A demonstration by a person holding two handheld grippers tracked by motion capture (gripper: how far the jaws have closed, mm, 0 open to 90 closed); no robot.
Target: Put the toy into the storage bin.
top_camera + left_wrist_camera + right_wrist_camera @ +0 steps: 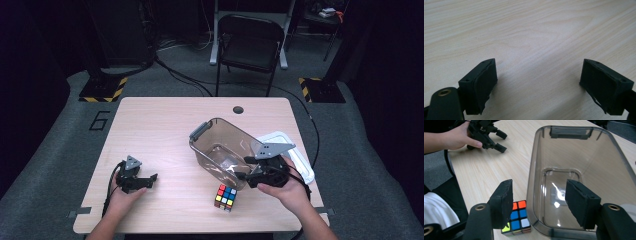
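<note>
A: Why is the right claw [539, 202] held over the near rim of the clear bin [227, 150]?

B: Its jaws are set half apart with nothing gripped, astride the wall; the cube [517, 218] lies on the desk [160, 130] just outside the bin.

A: And the left claw [537, 82]?

B: It is rested wide open and empty, kept well apart, probably so the bin's side is left free.

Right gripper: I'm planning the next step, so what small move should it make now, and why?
Probably swing the right gripper sideways and down over the puzzle cube. Its jaws stand open and empty, straddling the near wall of the empty clear bin, while the cube sits on the table just outside that wall.
</note>
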